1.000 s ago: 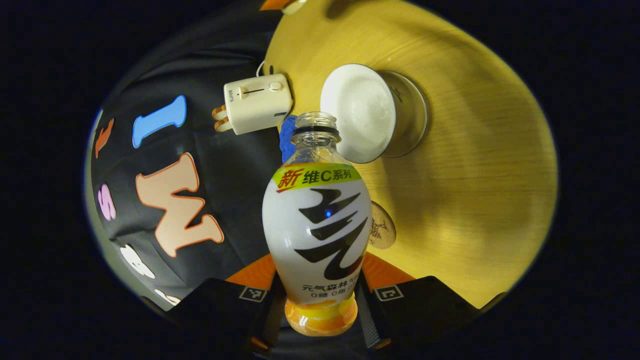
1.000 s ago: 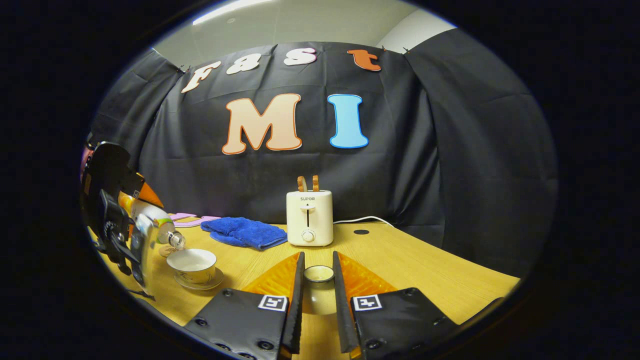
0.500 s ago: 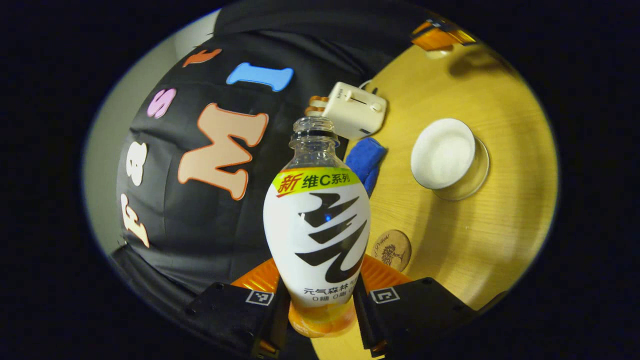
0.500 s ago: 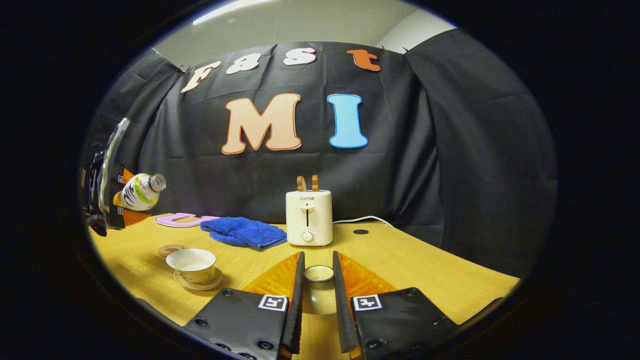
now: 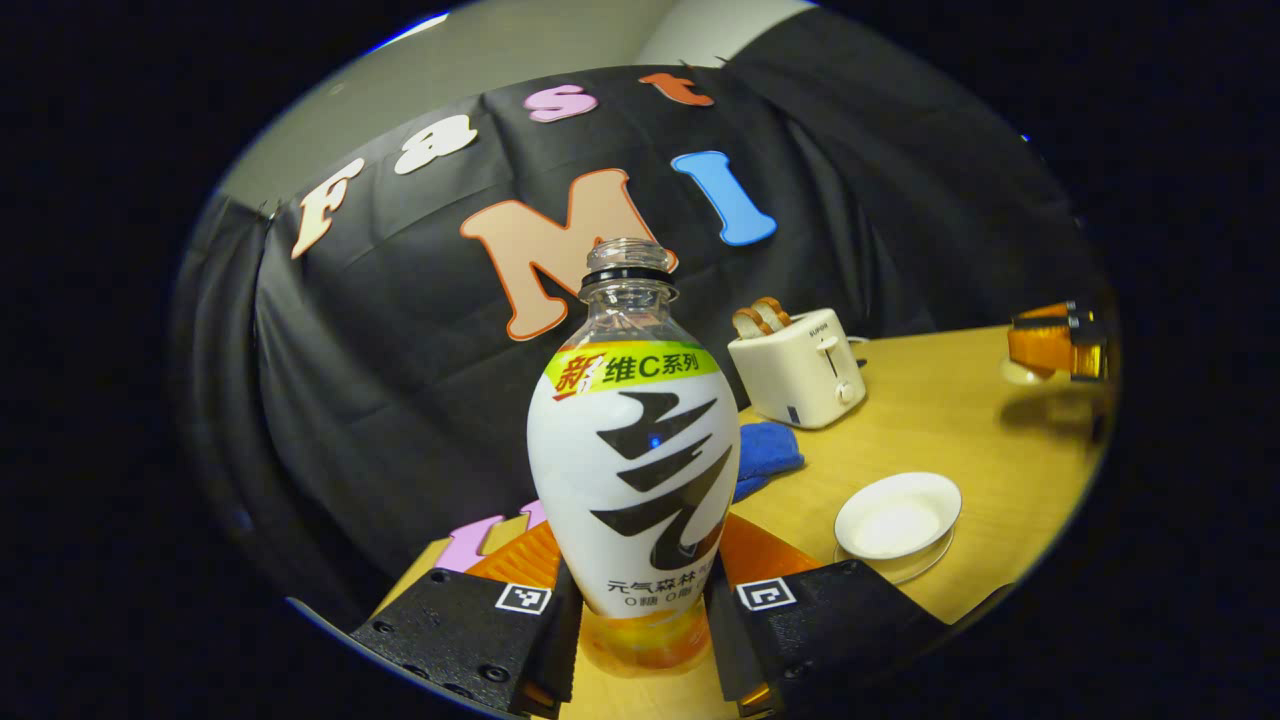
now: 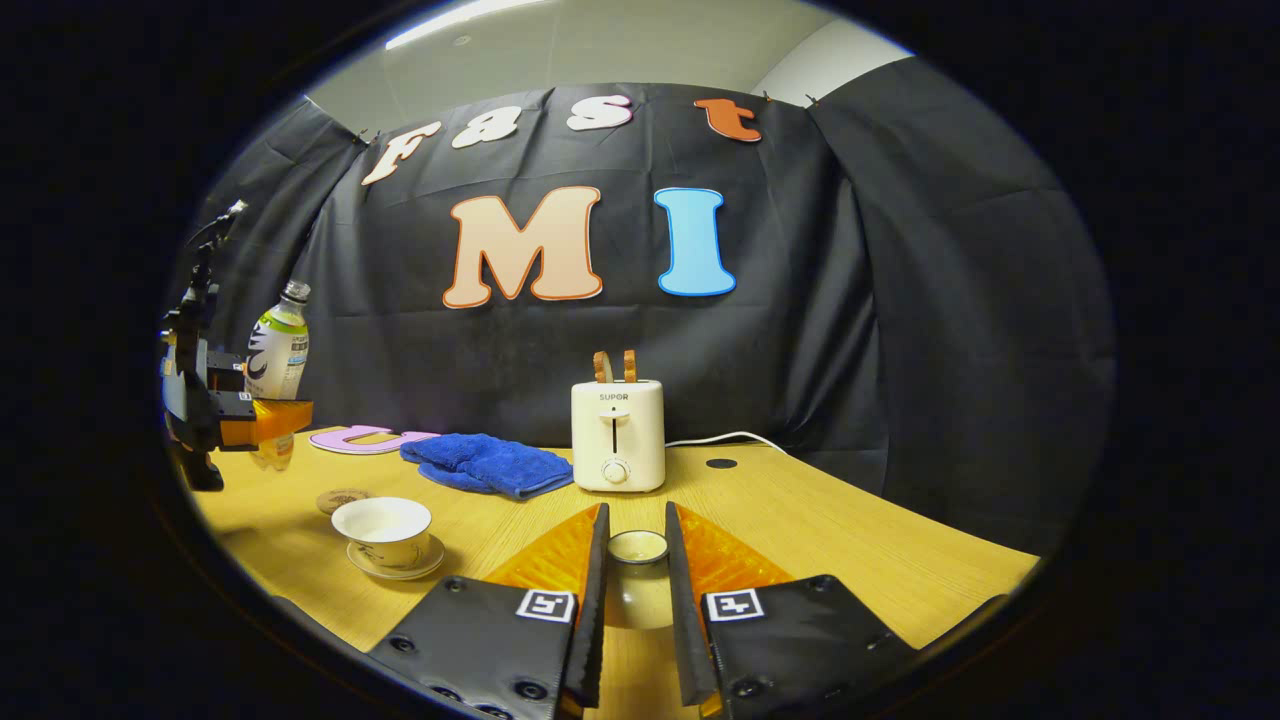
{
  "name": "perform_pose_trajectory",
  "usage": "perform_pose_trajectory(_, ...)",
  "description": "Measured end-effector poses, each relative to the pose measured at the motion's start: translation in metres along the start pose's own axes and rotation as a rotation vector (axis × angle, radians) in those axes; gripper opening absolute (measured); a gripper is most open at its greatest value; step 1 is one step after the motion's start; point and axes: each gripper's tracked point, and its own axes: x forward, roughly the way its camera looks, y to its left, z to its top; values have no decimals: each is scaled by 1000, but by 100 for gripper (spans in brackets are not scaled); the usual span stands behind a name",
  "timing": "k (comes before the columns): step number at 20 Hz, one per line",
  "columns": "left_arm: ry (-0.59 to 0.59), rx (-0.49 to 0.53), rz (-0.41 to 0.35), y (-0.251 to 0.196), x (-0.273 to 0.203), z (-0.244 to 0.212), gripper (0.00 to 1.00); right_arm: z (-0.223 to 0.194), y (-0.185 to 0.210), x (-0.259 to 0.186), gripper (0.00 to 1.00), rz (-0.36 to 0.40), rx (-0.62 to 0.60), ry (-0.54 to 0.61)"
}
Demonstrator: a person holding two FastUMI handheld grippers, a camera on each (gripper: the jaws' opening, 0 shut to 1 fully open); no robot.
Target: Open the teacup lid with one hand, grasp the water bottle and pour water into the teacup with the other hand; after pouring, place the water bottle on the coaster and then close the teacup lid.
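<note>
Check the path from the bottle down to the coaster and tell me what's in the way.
Nothing visible blocks it. The left gripper holds the water bottle upright above the table's left end. The coaster lies bare on the table, with the open teacup beside it, in front.

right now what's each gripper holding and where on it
Left gripper clamps the water bottle near its base. Right gripper pinches the teacup lid by its sides.

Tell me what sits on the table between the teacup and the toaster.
In the right gripper view, the blue cloth lies between the teacup and the toaster.
</note>
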Motion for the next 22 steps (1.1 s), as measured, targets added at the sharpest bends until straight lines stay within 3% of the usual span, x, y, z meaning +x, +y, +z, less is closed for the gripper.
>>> perform_pose_trajectory(9,-91,-352,3,21,35,-11,52,0,0,0,33,-2,0,3)
perform_pose_trajectory(22,-15,-353,5,16,60,-46,53,0,0,1,33,-3,0,1)
